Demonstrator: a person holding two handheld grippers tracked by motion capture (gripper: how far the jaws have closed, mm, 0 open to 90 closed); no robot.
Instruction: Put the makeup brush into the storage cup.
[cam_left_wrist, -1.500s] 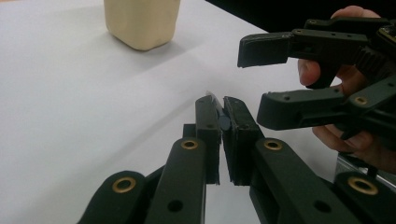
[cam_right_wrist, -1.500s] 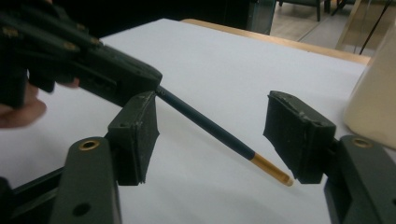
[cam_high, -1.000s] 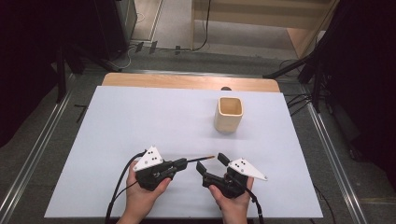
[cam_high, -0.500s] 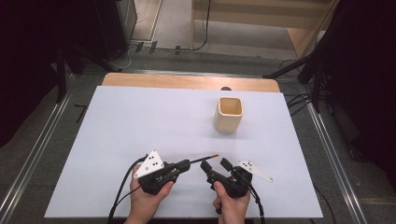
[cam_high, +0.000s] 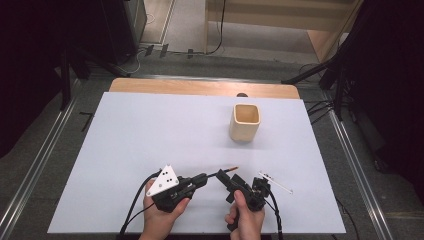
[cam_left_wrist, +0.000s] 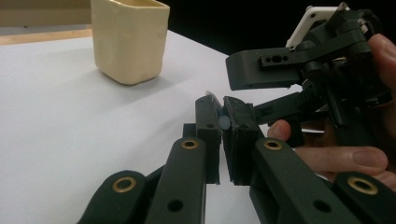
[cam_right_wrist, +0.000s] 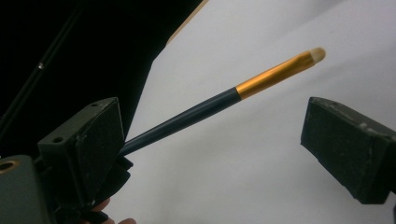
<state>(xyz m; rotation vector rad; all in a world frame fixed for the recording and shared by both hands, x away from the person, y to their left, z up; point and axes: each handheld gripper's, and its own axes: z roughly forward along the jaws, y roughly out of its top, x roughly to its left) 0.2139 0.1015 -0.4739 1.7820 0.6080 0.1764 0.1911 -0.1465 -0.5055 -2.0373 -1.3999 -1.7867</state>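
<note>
1. High view: both hands sit at the near edge of the white table (cam_high: 125, 150). The left gripper (cam_high: 201, 178) points right and pinches a thin makeup brush (cam_high: 226, 171) by its handle, brush tip aimed right and slightly far. The right gripper (cam_high: 227, 177) faces it, just beside the brush. A cream square cup (cam_high: 245, 122) stands well apart, far and to the right, and looks empty as far as the rim shows.
2. Left gripper view: jaws pressed together on the brush's dark handle, its end (cam_left_wrist: 224, 123) showing between the pads. The right gripper (cam_left_wrist: 261, 93) sits just ahead with jaws spread, and the cup (cam_left_wrist: 129, 39) is far left.
3. Right gripper view: jaws stand wide and have just been opening. The brush (cam_right_wrist: 219, 105) crosses the gap, dark handle by the left jaw, gold ferrule and pale tip toward the right one; pads do not press it.
4. Progress, my read: brush is picked up and held off the table by the left gripper only. Left to do: a handover or regrip, then carry it to the cup and drop it in.
5. Pose: both wrists low, grippers roughly level, nose to nose.
</note>
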